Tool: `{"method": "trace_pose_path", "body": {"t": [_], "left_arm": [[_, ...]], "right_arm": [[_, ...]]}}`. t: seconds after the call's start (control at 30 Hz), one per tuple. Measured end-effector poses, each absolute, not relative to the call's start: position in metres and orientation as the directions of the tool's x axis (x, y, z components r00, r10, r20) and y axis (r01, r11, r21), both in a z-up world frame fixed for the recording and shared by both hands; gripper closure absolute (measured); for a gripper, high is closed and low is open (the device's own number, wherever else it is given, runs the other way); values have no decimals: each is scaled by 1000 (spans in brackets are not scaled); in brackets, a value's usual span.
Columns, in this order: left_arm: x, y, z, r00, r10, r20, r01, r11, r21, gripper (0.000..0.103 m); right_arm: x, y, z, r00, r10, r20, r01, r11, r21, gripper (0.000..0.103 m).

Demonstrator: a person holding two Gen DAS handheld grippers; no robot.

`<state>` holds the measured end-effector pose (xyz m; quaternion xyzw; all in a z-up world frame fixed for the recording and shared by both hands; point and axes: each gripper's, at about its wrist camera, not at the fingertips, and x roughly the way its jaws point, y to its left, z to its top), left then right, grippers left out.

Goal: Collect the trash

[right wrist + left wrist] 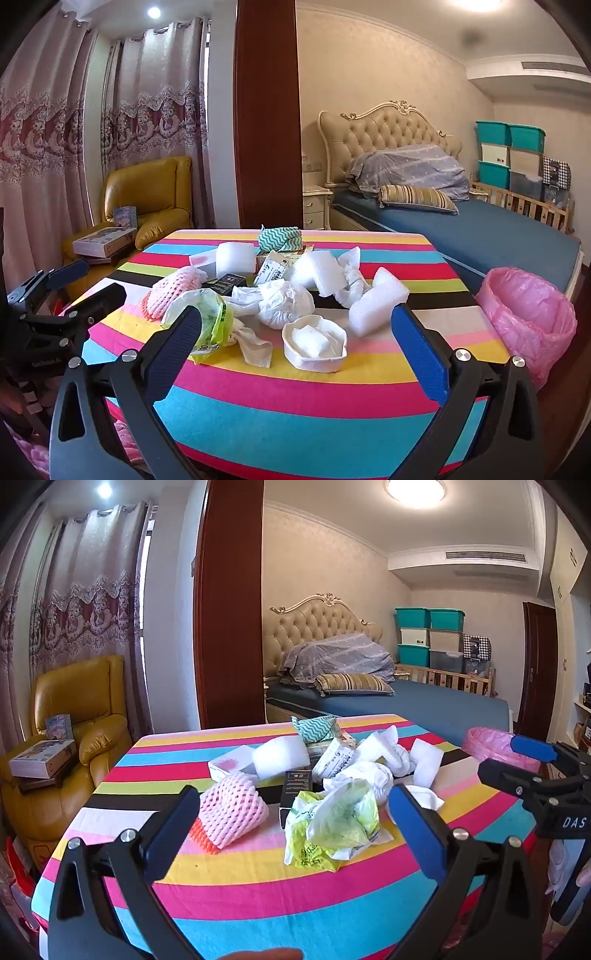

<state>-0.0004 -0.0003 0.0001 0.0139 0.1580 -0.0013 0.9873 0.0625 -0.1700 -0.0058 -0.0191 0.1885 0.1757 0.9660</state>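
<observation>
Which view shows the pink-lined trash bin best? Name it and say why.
The right wrist view: the pink-lined trash bin shows nearly whole beside the striped table, its open mouth visible. The left wrist view shows only its top, partly hidden behind the right tongs.

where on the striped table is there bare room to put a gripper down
Free: the near band of the tablecloth, between the front edge and the white paper bowl; also the left strip beside the pink foam net. Crowded: the middle and back, packed from the green plastic bag to the foam blocks.
</observation>
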Motion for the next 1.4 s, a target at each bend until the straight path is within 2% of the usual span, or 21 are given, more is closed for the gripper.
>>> {"method": "trace_pose_path", "body": {"t": [0.3, 0.77, 1.4], "left_arm": [[3, -2, -1, 943, -13, -334, 16, 1000, 8, 4], [7, 5, -6, 934, -49, -354, 42, 999, -26, 4], [5, 8, -7, 937, -61, -345, 52, 998, -37, 4]], "right_arm": [[62, -168, -8, 875, 308, -374, -328, 945, 9, 7], [60, -177, -12, 888, 240, -393, -238, 970, 54, 7], [49, -159, -10, 889, 246, -386, -267, 964, 0, 7]]}}
